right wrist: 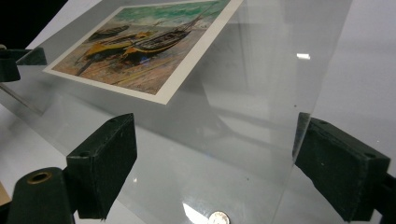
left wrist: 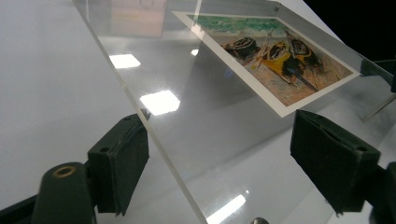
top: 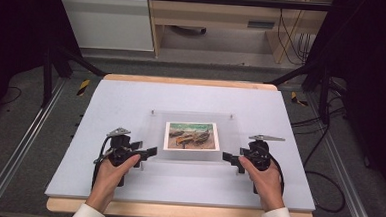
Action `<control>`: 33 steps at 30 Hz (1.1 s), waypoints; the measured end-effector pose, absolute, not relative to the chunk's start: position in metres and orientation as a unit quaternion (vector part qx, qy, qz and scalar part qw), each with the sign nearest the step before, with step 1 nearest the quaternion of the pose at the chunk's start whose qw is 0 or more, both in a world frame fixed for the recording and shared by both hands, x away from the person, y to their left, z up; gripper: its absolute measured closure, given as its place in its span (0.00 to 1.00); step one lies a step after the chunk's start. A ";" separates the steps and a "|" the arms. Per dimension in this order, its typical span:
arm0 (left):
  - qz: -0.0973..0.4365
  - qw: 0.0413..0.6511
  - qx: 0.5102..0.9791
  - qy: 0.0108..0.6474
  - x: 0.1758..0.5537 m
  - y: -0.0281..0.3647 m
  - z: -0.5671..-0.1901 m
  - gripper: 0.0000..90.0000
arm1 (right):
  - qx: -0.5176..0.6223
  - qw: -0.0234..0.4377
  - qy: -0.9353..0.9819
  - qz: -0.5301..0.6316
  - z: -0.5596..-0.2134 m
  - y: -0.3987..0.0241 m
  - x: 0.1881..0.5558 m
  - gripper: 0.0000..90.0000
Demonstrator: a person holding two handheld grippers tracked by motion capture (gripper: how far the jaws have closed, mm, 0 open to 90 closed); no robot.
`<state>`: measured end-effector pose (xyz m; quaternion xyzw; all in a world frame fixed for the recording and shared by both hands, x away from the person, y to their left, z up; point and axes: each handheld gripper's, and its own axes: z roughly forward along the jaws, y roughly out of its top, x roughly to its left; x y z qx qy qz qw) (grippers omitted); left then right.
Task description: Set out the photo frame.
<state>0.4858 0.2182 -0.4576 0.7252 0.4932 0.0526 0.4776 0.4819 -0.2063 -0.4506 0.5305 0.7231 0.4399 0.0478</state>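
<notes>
Left gripper (top: 152,150) first: its black jaws stand apart astride the left edge of the clear, flat acrylic picture frame (top: 152,136), one pad below the sheet and one above, neither pressing on it as far as the left gripper view lets me see. That frame lies in the middle of the white foam-board table cover (top: 106,104), with a white-bordered painted print of beached boats (top: 191,136) sandwiched inside it. Over at the right edge the right gripper (top: 227,157) mirrors the first, its jaws likewise spread above and below the pane and apparently not clamped.

I'd judge the frame stiff and moderately heavy, with slick, glossy faces (the ceiling lights glare off them), so it could slide out of a weak pinch. The bare margins at opposite edges, clear of the print, look the sensible places to grip, lifting evenly from both sides.
</notes>
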 end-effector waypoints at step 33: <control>0.158 0.478 0.728 0.466 0.478 0.210 -0.445 0.34 | 0.504 0.167 0.723 0.442 -0.442 -0.196 0.474 0.25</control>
